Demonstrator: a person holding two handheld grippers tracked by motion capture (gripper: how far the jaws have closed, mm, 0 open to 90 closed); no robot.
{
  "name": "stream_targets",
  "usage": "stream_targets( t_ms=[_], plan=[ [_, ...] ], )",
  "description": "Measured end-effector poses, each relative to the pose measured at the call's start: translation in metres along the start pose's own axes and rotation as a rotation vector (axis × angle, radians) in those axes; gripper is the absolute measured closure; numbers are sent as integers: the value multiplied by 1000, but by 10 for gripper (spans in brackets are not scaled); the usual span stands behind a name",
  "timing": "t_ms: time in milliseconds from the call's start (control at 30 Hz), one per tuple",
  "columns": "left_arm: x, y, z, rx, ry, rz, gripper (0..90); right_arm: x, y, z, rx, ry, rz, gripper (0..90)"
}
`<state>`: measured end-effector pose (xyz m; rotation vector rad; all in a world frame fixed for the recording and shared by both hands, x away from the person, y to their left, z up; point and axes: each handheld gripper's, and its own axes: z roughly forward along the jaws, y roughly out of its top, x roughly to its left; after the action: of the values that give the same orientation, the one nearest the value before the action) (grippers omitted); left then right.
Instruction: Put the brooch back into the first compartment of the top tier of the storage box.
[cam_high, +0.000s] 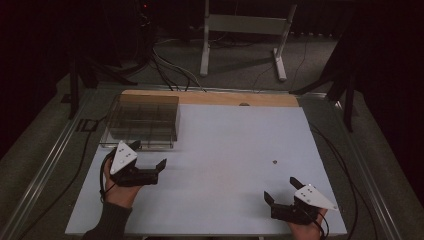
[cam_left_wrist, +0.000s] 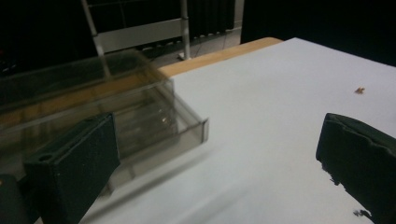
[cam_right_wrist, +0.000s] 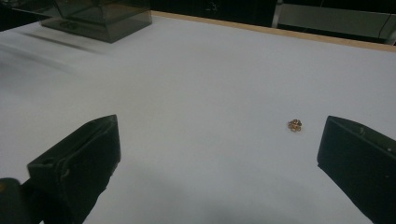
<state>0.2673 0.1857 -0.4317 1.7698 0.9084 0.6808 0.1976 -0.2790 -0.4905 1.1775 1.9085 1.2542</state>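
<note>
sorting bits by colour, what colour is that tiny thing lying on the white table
Golden-brown tiny metal piece, clearest in the right gripper view.

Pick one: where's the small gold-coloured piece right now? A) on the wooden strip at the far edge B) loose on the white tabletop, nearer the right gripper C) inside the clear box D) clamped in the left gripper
B: the small gold-coloured piece lies alone on the white tabletop, ahead of the open right gripper and touching neither of its fingers; the clear box sits far off by the left gripper.
</note>
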Motion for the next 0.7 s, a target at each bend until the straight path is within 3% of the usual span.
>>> stream_targets(
  t_ms=[300, 700],
  plan=[
    [-15, 26, 28, -1, -43, 42, 1, 2, 0, -4, -5, 9, 2, 0],
    [-35, 48, 66, 13, -112, 73, 1, 3, 0, -5, -1, 14, 3, 0]
  ],
)
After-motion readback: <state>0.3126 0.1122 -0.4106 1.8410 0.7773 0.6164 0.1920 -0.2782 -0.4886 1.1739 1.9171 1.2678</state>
